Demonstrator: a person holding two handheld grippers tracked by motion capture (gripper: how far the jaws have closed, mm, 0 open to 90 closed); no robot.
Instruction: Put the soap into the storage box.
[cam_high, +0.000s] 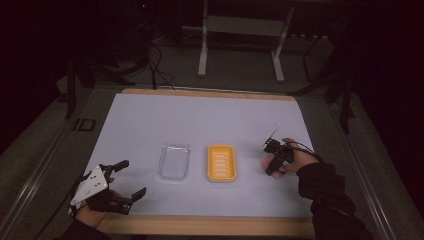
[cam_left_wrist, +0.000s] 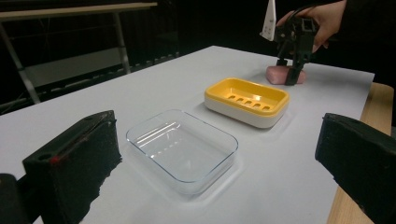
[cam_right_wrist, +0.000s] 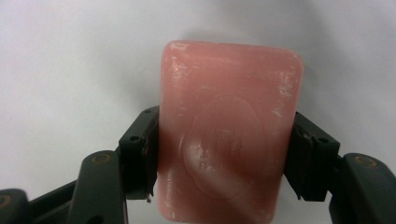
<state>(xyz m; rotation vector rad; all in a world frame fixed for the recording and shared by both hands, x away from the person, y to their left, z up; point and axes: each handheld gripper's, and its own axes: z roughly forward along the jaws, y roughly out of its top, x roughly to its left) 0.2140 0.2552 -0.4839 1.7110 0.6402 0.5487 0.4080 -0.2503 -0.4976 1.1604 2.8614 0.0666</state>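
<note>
Right gripper view: our right gripper (cam_right_wrist: 226, 158) clamps the pink soap (cam_right_wrist: 226, 140) across its short sides. The yellow soap dish (cam_high: 221, 163) lies just to its left, nearer than the left gripper (cam_high: 125, 181), which hangs wide open and empty.

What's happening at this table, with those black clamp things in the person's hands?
A person holds a gripper in each hand. The right gripper has its jaws pressed against both sides of a pink soap bar lying on the white table. The left gripper waits open. A yellow soap dish and a clear tray sit between them, both empty.
</note>
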